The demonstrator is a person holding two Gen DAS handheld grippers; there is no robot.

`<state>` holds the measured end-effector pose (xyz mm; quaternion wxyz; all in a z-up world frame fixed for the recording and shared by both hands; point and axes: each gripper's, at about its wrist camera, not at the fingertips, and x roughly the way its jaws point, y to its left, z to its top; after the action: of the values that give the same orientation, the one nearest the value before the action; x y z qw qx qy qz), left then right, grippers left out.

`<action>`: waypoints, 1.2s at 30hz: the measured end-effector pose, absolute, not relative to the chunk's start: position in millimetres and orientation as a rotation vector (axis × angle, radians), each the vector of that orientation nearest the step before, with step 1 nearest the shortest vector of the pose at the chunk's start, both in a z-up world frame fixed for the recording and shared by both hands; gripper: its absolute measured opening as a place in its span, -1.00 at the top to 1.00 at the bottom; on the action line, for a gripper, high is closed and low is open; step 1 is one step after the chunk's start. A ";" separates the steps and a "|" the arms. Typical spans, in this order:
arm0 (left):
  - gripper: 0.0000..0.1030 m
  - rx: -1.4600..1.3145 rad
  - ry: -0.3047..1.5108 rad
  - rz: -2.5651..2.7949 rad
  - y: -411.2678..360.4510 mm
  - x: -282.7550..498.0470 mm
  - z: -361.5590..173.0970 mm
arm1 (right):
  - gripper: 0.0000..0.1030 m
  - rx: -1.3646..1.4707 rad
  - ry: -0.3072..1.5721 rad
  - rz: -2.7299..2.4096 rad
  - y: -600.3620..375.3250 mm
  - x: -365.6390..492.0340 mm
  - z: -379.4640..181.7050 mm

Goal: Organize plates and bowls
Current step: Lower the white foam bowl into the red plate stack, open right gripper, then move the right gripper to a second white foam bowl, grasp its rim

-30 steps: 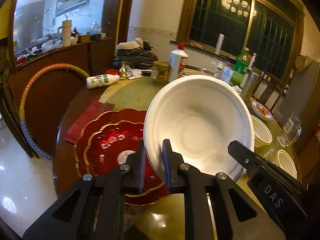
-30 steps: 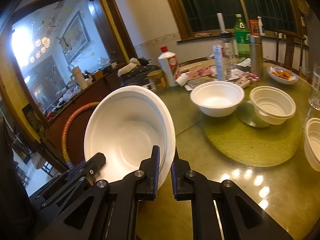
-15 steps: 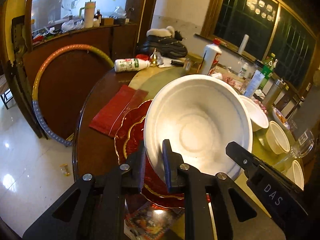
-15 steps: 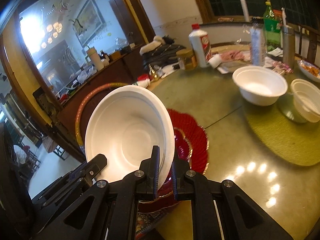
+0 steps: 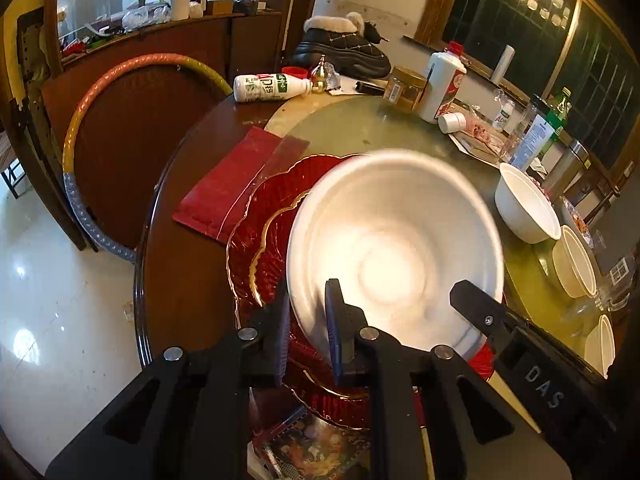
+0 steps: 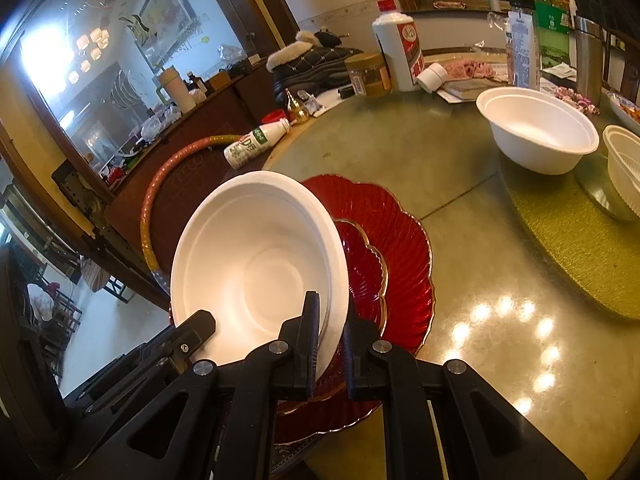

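Jaws of both the left gripper (image 5: pixel 306 334) and right gripper (image 6: pixel 331 346) pinch opposite rims of a white foam bowl (image 6: pixel 260 268), tilted above stacked red scalloped plates (image 6: pixel 400 248) on the bench. Best levelled, lowered centred, released together.

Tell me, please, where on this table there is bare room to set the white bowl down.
Bare tabletop lies between the red plates, the green mat and the second white bowl. A smaller bare patch sits between the plates and the jar. The far edge, around the bottles, is crowded. Both grippers hold the white bowl.
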<state>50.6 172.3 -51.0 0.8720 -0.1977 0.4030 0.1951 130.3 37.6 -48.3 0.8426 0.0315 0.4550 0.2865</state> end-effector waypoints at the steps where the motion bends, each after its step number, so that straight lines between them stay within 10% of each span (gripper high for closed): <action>1: 0.72 -0.415 0.842 0.415 173.0 50.8 -51.5 | 0.71 0.050 0.958 0.598 39.5 128.8 -49.7; 13: -0.52 -0.596 0.687 0.488 189.0 30.2 -30.2 | -0.37 0.021 0.857 0.552 24.4 118.4 -27.7; 24: -0.62 -0.521 0.487 0.483 152.3 21.5 4.5 | -0.58 0.303 0.846 0.571 -44.8 122.7 -11.6; 36: -0.62 -0.293 0.712 0.181 54.7 110.1 -0.5 | -0.61 0.544 0.912 0.469 -144.8 161.4 -35.3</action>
<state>110.1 54.7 -0.5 0.9228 -0.1429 0.3467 0.0881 161.4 -144.8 -35.3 0.8363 0.2568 0.4309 0.2215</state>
